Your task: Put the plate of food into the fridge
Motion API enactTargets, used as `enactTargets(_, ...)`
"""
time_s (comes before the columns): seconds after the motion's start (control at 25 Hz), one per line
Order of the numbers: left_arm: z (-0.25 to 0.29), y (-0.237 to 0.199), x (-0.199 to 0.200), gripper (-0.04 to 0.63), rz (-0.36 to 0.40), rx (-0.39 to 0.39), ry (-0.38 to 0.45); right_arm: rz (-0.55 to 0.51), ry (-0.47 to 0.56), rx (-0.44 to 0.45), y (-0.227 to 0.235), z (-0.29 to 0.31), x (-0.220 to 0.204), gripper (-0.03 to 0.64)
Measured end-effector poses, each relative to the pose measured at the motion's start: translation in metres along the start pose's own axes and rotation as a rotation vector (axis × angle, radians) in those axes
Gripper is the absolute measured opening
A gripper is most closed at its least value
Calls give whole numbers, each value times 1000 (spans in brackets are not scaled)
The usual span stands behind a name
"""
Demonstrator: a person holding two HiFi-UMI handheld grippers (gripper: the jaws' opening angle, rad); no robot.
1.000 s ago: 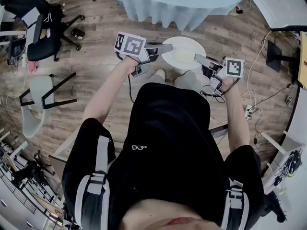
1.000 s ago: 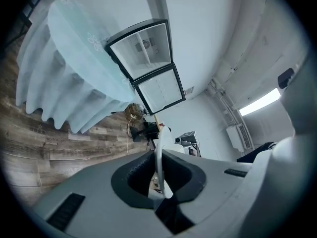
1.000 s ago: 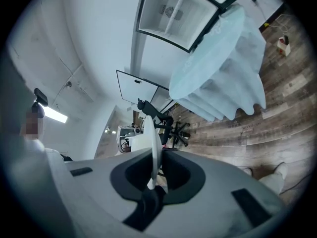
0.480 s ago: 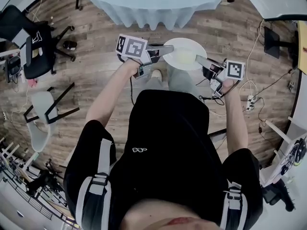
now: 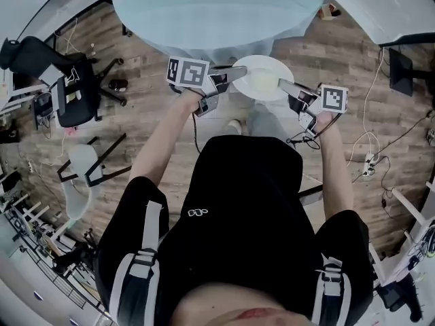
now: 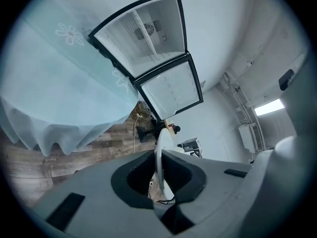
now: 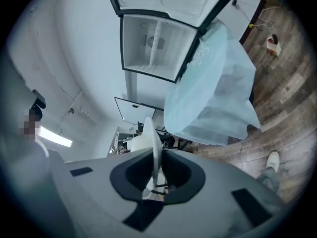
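A white plate (image 5: 262, 77) with a pale lump of food (image 5: 261, 81) is carried in the air in front of the person. My left gripper (image 5: 238, 71) is shut on its left rim and my right gripper (image 5: 284, 85) is shut on its right rim. In the left gripper view the plate's edge (image 6: 159, 152) runs between the jaws; in the right gripper view the plate's edge (image 7: 155, 145) is pinched the same way. An open fridge (image 6: 148, 31) with white shelves shows beyond the table, and it is also in the right gripper view as the fridge (image 7: 156, 46).
A round table with a light blue cloth (image 5: 214, 12) stands just ahead of the plate. A black office chair (image 5: 68, 87) and a white chair (image 5: 85, 175) stand to the left on the wood floor. Cables (image 5: 370, 158) lie at the right.
The person has walked forward with the plate held in both grippers. The blue-clothed table has come closer and fills more of the top of the head view.
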State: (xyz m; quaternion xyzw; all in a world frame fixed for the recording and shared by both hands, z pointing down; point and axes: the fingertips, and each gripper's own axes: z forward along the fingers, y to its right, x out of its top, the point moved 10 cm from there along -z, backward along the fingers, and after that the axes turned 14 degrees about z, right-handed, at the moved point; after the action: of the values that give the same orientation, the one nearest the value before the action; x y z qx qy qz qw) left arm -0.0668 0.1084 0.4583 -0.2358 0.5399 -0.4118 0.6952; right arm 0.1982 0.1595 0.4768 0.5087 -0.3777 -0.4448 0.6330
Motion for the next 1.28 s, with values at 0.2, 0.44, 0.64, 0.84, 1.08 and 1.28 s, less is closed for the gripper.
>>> enactTargets(0.2,22,2,32,35,-5,39,21,-7,4,77,-4,-11,46,35)
enactTargets(0.44,30,0,51,35,-5,95,73,-20,-31,111,-4,-10,81,35)
enactTargets(0.64,38,-8,63,35,-8,106,53,15,1,99,3,-12,94,35)
enactTargets(0.84,52,-18,69,34,-44,100,43,5,-4,70,8,-18,113,35)
enactTargets(1.08,62,-33,85,35,-47,102,26,28,24,66,12,-17,128,34)
enactTargets(1.28,67,-44,114,35,-11,99,9,23,29,68,6,-11,155,34)
